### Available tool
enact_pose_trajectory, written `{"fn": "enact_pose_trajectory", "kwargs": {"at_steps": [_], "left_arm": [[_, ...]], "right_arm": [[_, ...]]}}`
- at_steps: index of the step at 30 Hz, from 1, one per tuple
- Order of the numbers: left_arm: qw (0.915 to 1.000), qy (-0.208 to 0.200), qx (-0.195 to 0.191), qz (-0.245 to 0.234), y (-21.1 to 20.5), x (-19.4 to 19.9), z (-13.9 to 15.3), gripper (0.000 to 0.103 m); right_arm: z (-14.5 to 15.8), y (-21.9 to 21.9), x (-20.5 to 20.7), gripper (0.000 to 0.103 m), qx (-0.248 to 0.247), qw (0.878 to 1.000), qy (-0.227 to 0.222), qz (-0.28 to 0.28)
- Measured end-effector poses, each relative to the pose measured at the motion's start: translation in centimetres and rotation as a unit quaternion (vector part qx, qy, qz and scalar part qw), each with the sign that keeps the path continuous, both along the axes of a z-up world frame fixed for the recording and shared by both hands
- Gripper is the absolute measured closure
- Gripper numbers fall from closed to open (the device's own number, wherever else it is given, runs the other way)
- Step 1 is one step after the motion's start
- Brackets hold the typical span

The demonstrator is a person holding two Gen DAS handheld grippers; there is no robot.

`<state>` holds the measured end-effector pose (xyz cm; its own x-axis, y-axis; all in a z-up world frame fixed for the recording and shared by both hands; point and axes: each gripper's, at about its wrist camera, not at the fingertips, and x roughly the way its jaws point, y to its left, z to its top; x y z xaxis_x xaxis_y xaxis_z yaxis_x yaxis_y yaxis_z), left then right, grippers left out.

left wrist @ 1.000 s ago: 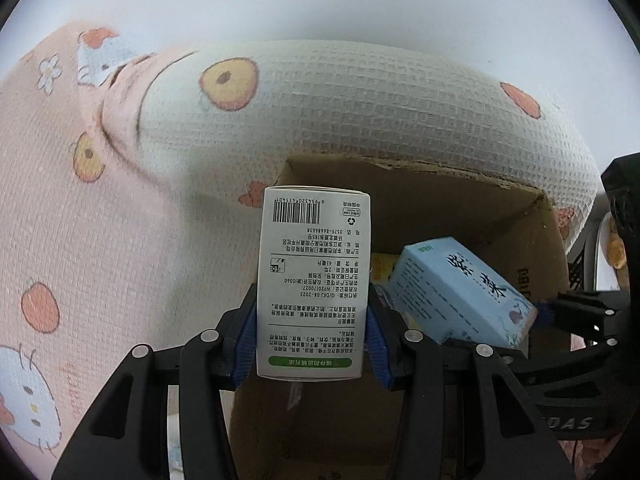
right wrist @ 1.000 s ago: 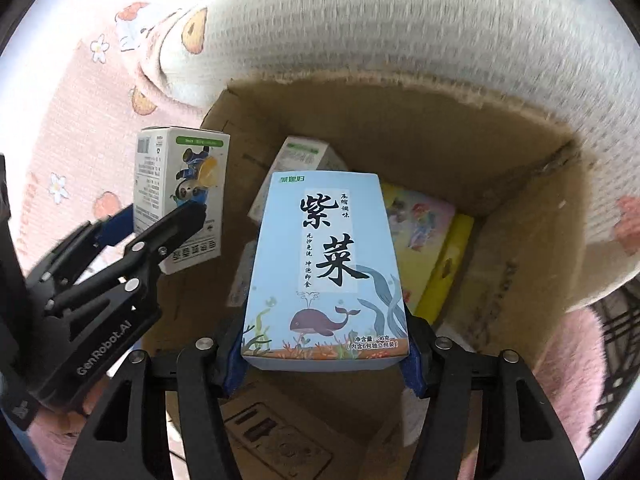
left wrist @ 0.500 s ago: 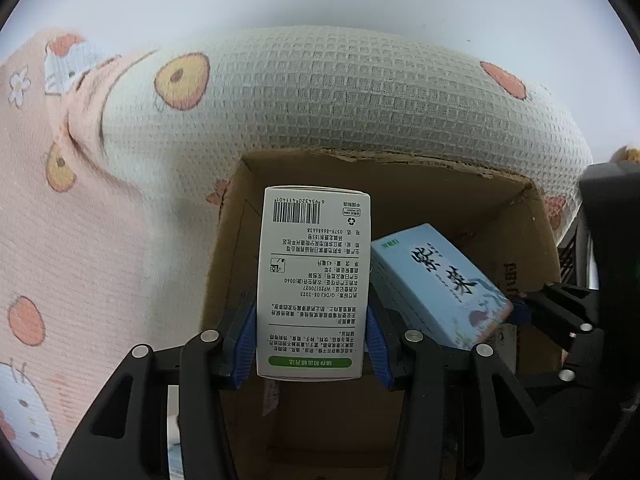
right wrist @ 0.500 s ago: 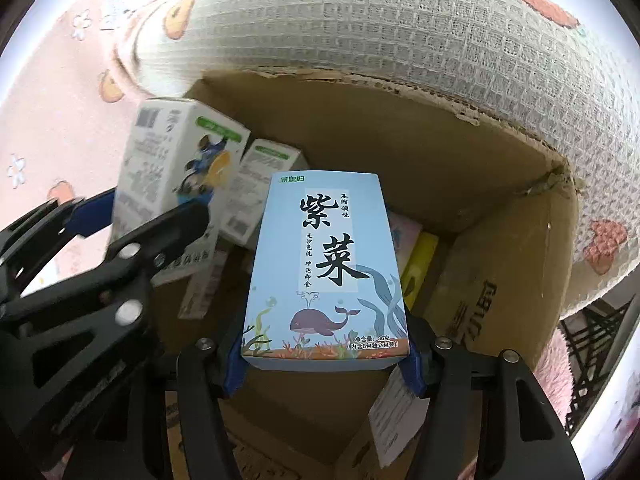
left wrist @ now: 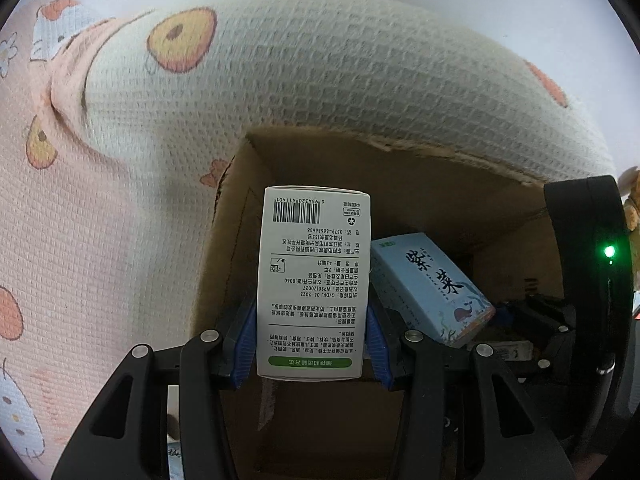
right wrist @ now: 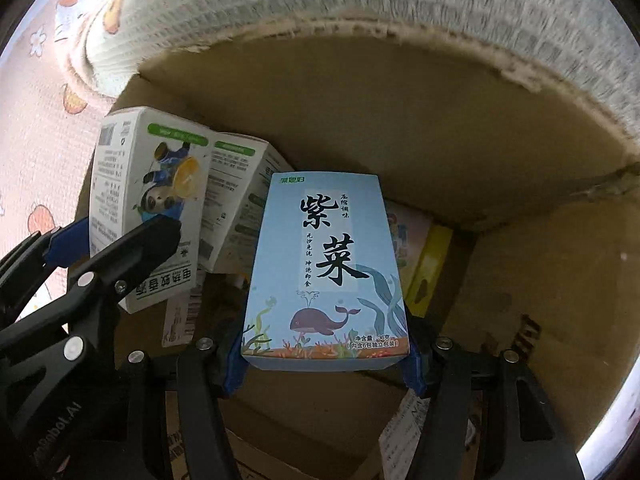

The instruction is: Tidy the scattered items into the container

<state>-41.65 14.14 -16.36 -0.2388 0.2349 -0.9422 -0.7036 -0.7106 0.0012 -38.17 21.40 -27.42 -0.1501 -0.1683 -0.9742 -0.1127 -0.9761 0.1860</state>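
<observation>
A white carton (left wrist: 313, 284) printed with a barcode is clamped upright between the blue pads of the left tongs (left wrist: 311, 346), held over the open cardboard box (left wrist: 400, 168). A pale blue seaweed packet (right wrist: 326, 272) is gripped by the right tongs (right wrist: 325, 364) inside the same box. On the box floor a second white carton (right wrist: 236, 196) and a yellow packet (right wrist: 430, 268) are seen. A waffle-knit blanket (left wrist: 340, 80) is pressed against the box's far wall.

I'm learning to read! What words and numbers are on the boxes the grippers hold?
Blue seaweed box: "紫菜", "净含量: 36克".
White box, print upside down: barcode "6 954320 411401", "0579-86686638", "WP20170027".
White box's panda side: "电热蚊香液"; its small print is blurred.
Left gripper body: "GenRobot.AI", partly cut off.
</observation>
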Motion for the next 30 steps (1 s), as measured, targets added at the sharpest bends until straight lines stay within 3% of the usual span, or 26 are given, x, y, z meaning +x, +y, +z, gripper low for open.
{"fn": "enact_pose_trajectory", "kwargs": {"at_steps": [7, 13, 25, 30], "left_arm": [[0.9999, -0.012, -0.001, -0.001, 0.4, -0.7, -0.9, 0.052], [0.9996, -0.025, 0.007, 0.01, 1.0, -1.7, -0.9, 0.052], [0.9979, -0.051, -0.034, -0.021, 4.2, -2.9, -0.5, 0.051], [0.9988, -0.032, -0.034, -0.013, 4.3, -2.6, 0.8, 0.051]], "right_arm": [[-1.6, 0.2, -0.9, 0.044, -0.008, 1.0, -0.023, -0.004], [-1.4, 0.8, -2.0, 0.044, -0.014, 1.0, -0.015, -0.014], [-2.2, 1.8, -3.7, 0.043, -0.019, 0.999, -0.015, -0.021], [-2.2, 2.2, -4.1, 0.04, -0.044, 0.999, -0.024, -0.021]]}}
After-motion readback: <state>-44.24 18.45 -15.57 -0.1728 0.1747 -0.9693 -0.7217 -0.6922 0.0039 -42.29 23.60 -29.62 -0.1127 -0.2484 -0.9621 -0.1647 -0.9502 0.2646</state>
